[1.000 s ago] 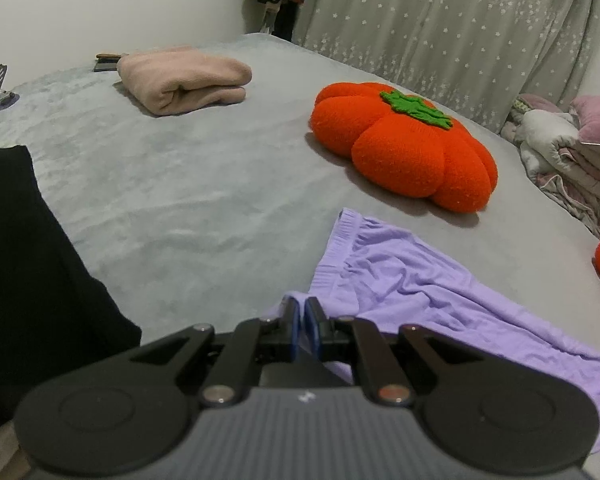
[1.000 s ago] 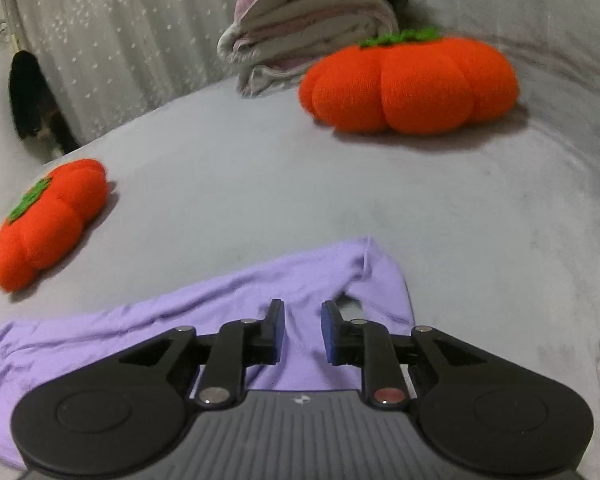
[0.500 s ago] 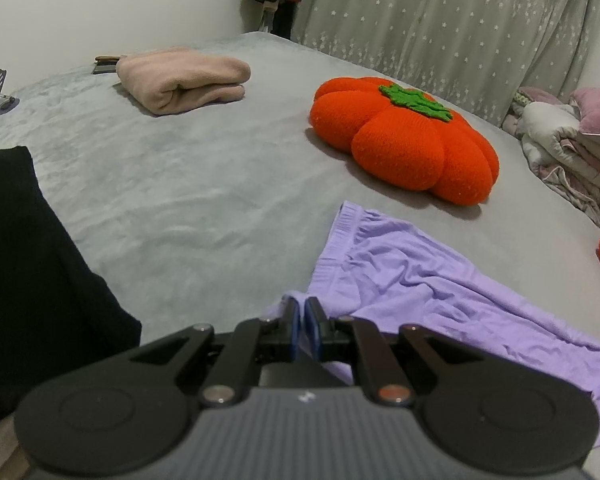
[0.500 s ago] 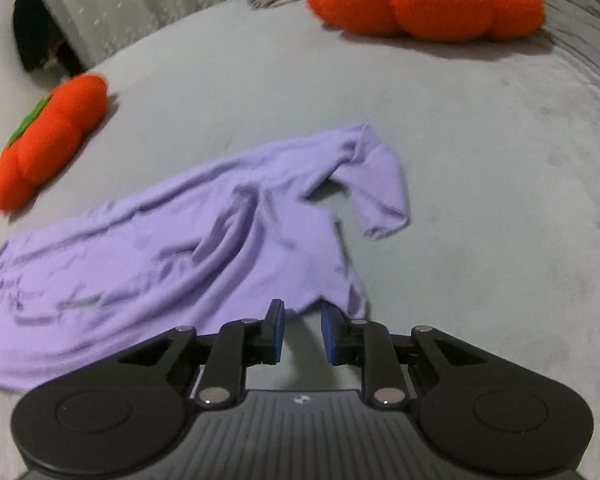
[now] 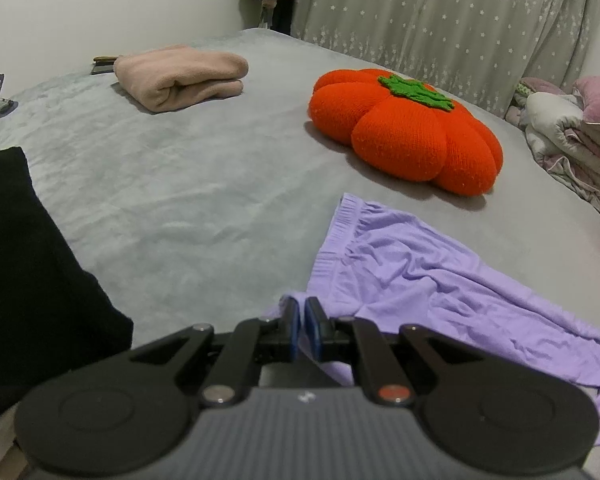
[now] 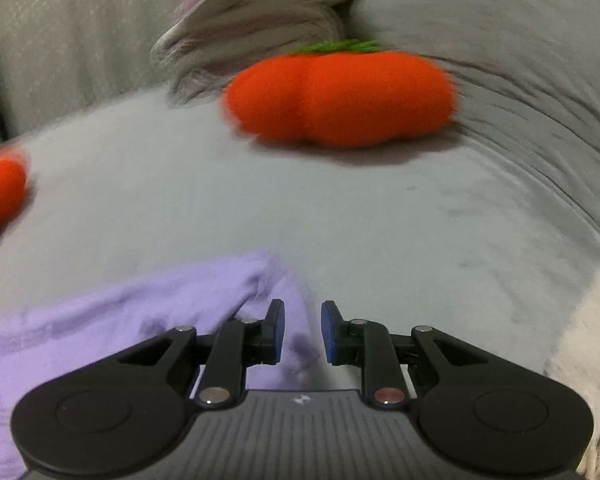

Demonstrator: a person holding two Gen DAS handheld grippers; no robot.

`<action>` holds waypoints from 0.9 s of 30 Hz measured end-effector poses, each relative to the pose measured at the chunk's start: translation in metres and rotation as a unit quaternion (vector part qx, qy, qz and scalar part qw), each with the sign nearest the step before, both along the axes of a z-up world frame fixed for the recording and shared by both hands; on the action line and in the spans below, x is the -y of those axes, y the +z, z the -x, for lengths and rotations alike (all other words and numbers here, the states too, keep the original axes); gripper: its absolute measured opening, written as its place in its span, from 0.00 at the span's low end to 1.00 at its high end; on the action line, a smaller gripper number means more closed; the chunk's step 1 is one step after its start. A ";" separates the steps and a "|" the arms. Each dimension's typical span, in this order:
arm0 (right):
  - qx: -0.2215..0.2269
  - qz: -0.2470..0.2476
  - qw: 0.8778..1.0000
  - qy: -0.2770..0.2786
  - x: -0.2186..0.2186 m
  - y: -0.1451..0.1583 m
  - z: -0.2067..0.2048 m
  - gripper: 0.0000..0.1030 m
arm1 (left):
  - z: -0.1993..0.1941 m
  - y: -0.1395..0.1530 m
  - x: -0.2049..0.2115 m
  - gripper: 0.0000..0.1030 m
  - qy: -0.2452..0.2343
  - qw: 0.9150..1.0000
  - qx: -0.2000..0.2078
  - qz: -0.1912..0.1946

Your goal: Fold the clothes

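A crumpled lilac garment (image 5: 420, 280) lies on the grey bed (image 5: 180, 184), its ribbed hem toward the left. My left gripper (image 5: 302, 320) is shut on a corner of that hem, and lilac cloth shows on both sides of the tips. In the blurred right wrist view the other end of the lilac garment (image 6: 140, 312) lies low and to the left. My right gripper (image 6: 302, 332) hangs open just above the garment's right edge. Lilac cloth shows under the gap, and nothing is between the pads.
An orange pumpkin cushion (image 5: 404, 124) lies beyond the garment and a second pumpkin cushion (image 6: 340, 96) toward the bedding pile (image 6: 260, 20). A folded pink towel (image 5: 180, 76) sits far left, black clothing (image 5: 20, 260) at the near left, something white and fluffy (image 6: 588, 340) at the right.
The right gripper, still open, went from high above the garment to low over its right edge. The left gripper stayed shut on the hem and barely moved.
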State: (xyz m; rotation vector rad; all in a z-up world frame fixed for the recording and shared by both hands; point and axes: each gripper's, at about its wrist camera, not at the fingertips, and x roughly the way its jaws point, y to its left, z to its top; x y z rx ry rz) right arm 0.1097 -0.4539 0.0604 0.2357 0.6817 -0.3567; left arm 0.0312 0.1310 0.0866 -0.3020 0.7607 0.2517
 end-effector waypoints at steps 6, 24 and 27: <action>-0.057 -0.108 0.992 0.028 0.016 -0.006 0.015 0.20 | -0.002 0.000 -0.001 0.06 -0.001 1.000 -0.001 0.004; -0.057 -0.125 0.989 0.060 0.009 -0.013 0.020 0.05 | 0.000 0.002 -0.009 0.07 0.011 1.000 0.000 0.015; -0.025 -0.129 0.989 0.061 0.018 0.009 0.032 0.05 | 0.001 0.002 -0.011 0.07 0.014 1.000 0.000 0.016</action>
